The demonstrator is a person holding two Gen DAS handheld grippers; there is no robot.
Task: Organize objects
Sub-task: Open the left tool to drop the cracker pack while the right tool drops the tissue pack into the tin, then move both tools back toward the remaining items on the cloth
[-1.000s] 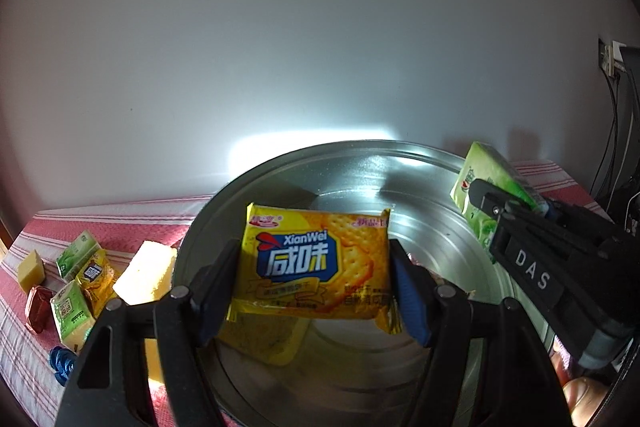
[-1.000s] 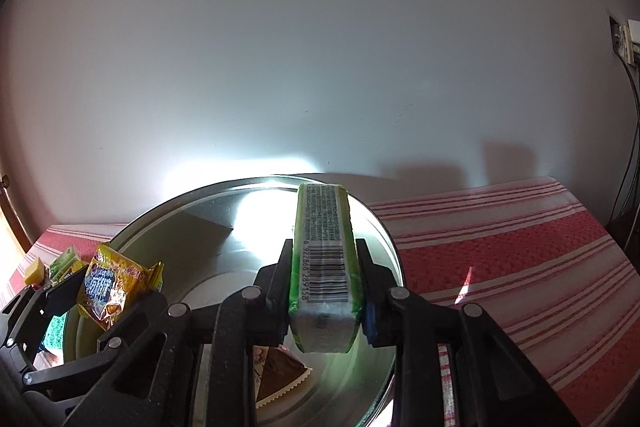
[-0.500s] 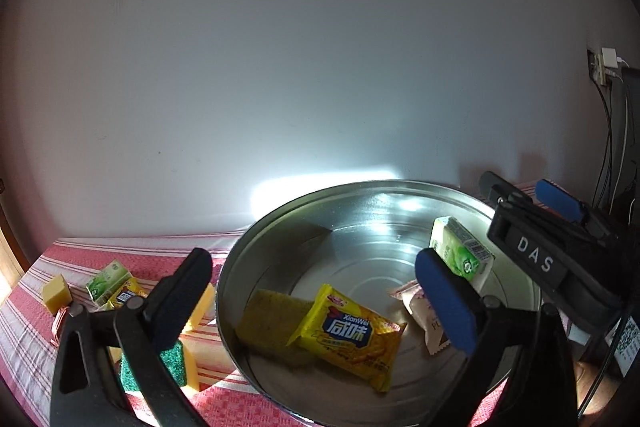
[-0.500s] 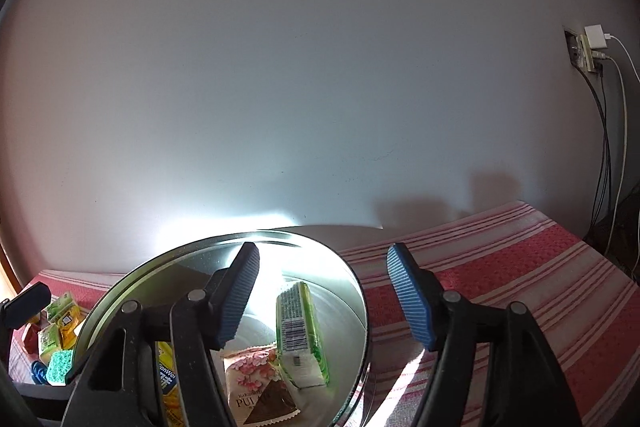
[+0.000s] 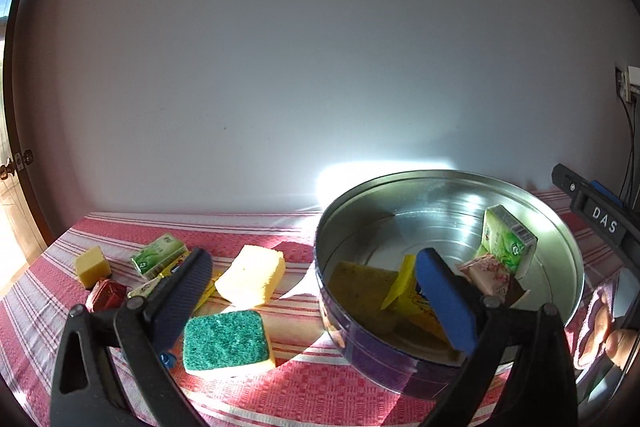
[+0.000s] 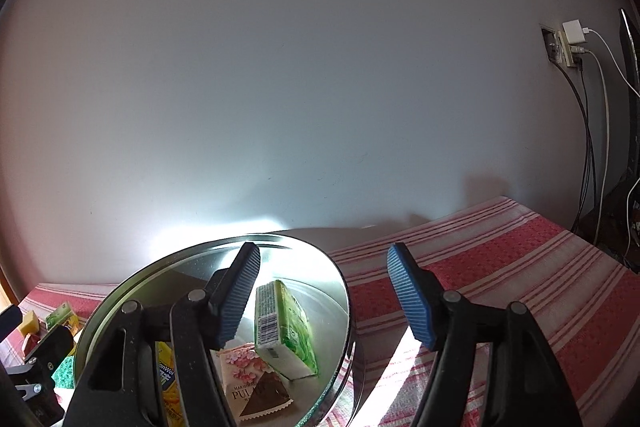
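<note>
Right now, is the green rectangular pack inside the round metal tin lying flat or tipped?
Tipped. The green rectangular pack leans on the round metal tin's inner wall, its lower end on the pink snack packet.

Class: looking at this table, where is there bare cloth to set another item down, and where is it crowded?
Free: the striped cloth right of the metal tin, toward the wall cables. Crowded: left of the tin, around the green sponge, yellow sponge and small packets.
</note>
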